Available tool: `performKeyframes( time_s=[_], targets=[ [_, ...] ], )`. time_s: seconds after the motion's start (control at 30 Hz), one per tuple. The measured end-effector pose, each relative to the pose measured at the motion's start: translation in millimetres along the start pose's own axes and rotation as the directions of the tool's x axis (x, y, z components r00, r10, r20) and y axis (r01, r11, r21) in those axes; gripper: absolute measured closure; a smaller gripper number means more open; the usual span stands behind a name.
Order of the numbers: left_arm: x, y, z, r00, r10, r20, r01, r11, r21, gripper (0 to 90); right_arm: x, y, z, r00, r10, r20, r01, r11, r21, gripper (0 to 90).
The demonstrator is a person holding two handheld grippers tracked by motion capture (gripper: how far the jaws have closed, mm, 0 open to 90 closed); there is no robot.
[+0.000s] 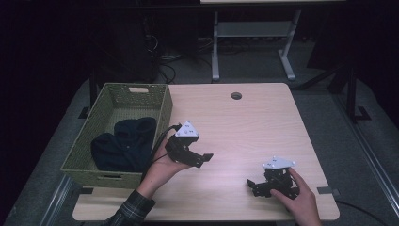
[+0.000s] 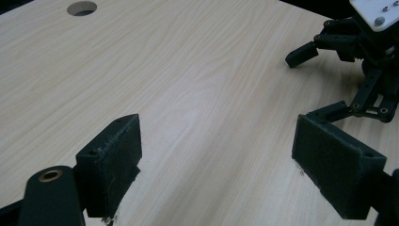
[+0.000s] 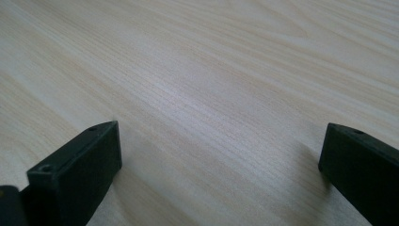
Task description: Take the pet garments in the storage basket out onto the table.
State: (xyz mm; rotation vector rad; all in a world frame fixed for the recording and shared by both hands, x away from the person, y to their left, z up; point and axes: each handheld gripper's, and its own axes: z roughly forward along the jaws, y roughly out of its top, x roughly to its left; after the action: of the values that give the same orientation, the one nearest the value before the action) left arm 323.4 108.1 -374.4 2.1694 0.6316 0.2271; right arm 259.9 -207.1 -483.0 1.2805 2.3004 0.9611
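Pale, light-wood table (image 1: pixel 244 122) across the middle of the frame, fine straight grain streaking it, and a small round dark hole (image 1: pixel 236 96) near its upper edge. At the left, an olive-green woven basket (image 1: pixel 162 106), its walls a tight lattice, and inside it a dark navy cloth (image 1: pixel 124 143), almost black. Left gripper (image 1: pixel 205 157), centre frame: black body, white three-cornered plate on top. Right gripper (image 1: pixel 251 184), lower right: black again, pale grey-white plate. Bottom left, a sleeve (image 1: pixel 129 212) in dark green plaid. In the gripper views, matte black jaws over the same blond wood grain. Grey floor (image 1: pixel 254 66) above, with the white legs of another table (image 1: pixel 215 47) against a dark background.
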Motion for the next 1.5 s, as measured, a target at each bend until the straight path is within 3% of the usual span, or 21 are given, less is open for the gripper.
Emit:
performKeyframes(
  time_s=[0.6, 0.8, 1.5],
  targets=[
    [11.9, 22.6, -12.2, 0.9999, 0.010, 0.010, -0.010, 0.9999, -0.010, 15.9, -0.1, 0.1, -0.1, 1.0000, 0.000, 0.000, 0.000, 1.000, 0.002, 0.0],
    [20.8, 29.0, -24.7, 0.9999, 0.004, -0.011, -0.004, 0.9994, -0.033, 15.9, 0.0, 0.0, -0.1, 1.0000, 0.000, 0.000, 0.000, 1.000, 0.002, 0.0],
    [52.5, 14.9, -64.7, 0.9965, -0.049, -0.067, 0.044, 0.9966, -0.069, 16.0, -0.1, 0.1, -0.1, 1.0000, -0.001, 0.000, 0.001, 1.000, 0.002, 0.0]
  ],
)
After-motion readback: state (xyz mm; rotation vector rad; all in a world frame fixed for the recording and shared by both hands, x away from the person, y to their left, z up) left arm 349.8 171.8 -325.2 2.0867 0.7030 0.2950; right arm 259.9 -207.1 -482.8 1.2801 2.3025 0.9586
